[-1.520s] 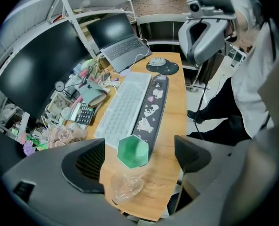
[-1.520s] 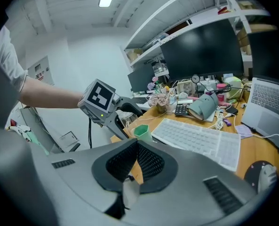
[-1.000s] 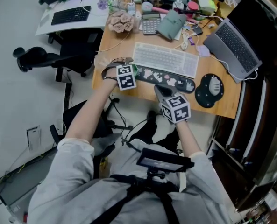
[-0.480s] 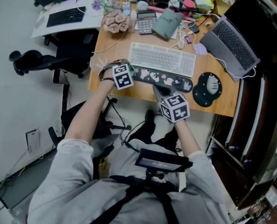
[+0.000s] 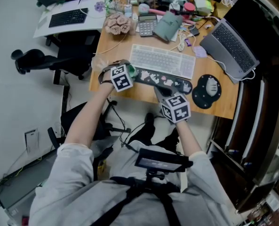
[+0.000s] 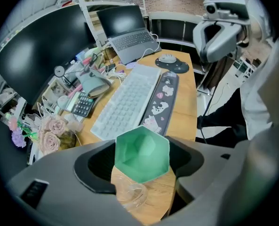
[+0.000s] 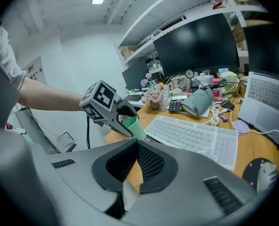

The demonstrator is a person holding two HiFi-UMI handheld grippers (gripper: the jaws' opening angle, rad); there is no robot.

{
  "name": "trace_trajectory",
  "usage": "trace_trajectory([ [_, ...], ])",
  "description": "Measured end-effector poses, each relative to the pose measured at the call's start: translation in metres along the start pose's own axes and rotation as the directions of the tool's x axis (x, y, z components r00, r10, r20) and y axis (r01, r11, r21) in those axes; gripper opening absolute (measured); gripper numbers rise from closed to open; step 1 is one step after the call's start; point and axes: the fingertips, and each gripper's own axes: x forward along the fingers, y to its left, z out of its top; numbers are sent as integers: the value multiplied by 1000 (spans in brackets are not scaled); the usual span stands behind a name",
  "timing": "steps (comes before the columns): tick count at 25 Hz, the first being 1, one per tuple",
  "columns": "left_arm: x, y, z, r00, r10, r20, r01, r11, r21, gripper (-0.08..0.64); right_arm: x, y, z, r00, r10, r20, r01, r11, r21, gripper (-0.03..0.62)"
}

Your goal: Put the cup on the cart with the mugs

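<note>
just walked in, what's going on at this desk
A person holds a gripper in each hand at a cluttered wooden desk. The left gripper grips a green cup at the desk's near edge, by a corner of the white keyboard; whether the cup is lifted can't be told. The right gripper hangs shut and empty in front of the desk. No cart or mugs show in any view.

cup (image 5: 131,71) mostly hidden behind left gripper (image 5: 122,77) in head view.
</note>
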Motion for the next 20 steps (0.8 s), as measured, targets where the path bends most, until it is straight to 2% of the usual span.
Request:
trace_trajectory([
  [5, -48, 11, 19, 989, 101, 106, -92, 992, -83, 327, -11, 3, 14, 1000, -3, 12, 4, 999, -38, -6],
  [8, -72, 13, 28, 967, 165, 193, -133, 977, -169, 327, -20, 5, 23, 1000, -6, 21, 7, 998, -62, -6],
  [11, -97, 10, 35, 936, 227, 270, -162, 956, -244, 327, -28, 7, 31, 999, -13, 34, 16, 996, -82, -6],
  [14, -124, 3, 41, 888, 299, 349, -184, 927, -325, 327, -39, 10, 35, 998, -20, 55, 25, 995, -95, -6],
  [17, -150, -5, 48, 828, 377, 415, -197, 889, -413, 327, -50, 9, 39, 997, -30, 76, 37, 994, -98, -6],
  [20, -171, -12, 55, 759, 449, 472, -186, 844, -503, 327, -63, 5, 42, 993, -46, 106, 56, 995, -86, -6],
])
